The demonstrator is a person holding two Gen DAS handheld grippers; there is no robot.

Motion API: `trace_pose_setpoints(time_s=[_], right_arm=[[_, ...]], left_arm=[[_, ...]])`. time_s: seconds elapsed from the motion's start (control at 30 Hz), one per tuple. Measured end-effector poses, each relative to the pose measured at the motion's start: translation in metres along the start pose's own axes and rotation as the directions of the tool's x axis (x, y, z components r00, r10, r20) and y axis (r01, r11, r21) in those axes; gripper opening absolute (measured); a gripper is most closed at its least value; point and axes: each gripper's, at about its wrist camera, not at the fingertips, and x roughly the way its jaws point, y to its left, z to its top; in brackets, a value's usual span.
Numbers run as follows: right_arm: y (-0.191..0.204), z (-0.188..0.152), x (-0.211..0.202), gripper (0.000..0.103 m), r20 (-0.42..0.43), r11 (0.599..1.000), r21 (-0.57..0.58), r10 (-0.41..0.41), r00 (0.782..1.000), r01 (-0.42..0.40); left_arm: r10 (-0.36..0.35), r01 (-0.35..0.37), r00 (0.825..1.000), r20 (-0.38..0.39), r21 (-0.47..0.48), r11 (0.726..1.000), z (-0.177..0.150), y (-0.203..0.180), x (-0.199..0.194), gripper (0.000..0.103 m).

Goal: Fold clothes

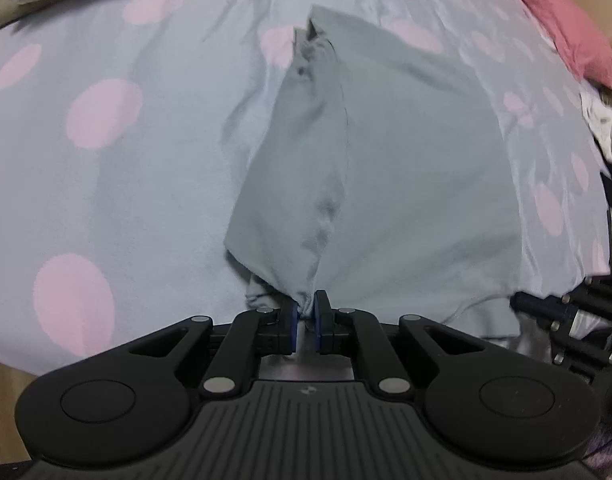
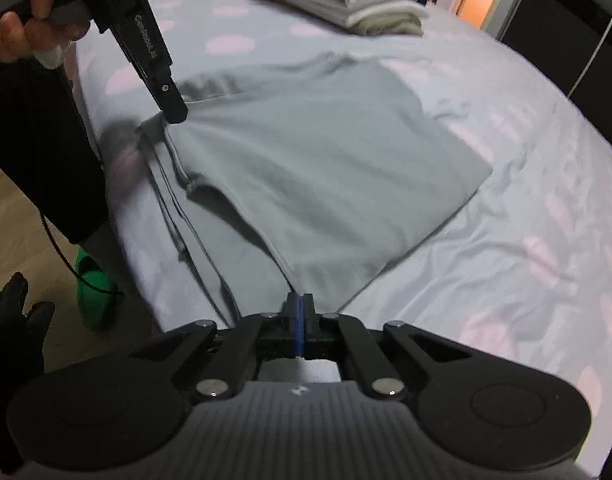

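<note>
The left gripper (image 1: pixel 305 312) has its blue-padded jaws nearly together, pinching a bunched corner of the plain grey cotton garment (image 1: pixel 386 168); from the pinch a raised ridge of cloth runs straight away from the jaws toward the far end of the piece. The right gripper (image 2: pixel 301 304) has its jaws pressed tight together at the near edge of the same garment, and it appears to clamp a thin layer of the hem, though the cloth between the pads is hard to see. The garment lies mostly flat on the pale blue bedsheet with pink dots (image 2: pixel 526 208), partly doubled over, its long axis running from the 2 grippers away across the bed. In the right wrist view the left gripper stands at the garment's left near corner, held by a hand (image 2: pixel 22 20), so each gripper has 1 near corner. By my judgement, both corners would travel away along that axis to lay the near edge on the far one. A stack of folded pale cloths (image 2: pixel 346 0) sits well beyond.
</note>
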Motion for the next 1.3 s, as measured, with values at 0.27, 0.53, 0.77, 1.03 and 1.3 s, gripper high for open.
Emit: trace_pose_setpoints(time_s=[0.27,0.53,0.77,1.03,1.3], right_arm=[[-0.019,0.003,-0.018,0.014,0.037,0.994,0.108,0.023,0.999,-0.027],[-0.064,0.013,-0.02,0.037,0.101,0.93,0.359,0.049,0.994,-0.082],[-0.109,0.02,-0.003,0.05,0.112,0.795,0.597,0.047,0.993,-0.105],[-0.149,0.026,0.029,0.056,0.157,0.625,0.763,0.07,0.985,-0.166],[-0.174,0.018,0.065,0.055,0.177,0.524,0.827,0.099,0.979,-0.202]], left_arm=[[-0.043,0.046,0.998,0.055,-0.047,0.998,0.002,0.006,-0.026,0.017],[-0.05,0.047,0.979,0.199,0.022,0.999,0.035,-0.008,-0.045,0.028],[-0.058,0.037,0.958,0.281,0.082,0.996,0.075,-0.003,-0.03,0.04],[-0.051,0.04,0.956,0.288,0.044,0.998,0.099,0.011,0.015,0.04],[-0.107,0.109,0.959,0.263,0.008,0.994,0.115,0.023,0.048,0.042]])
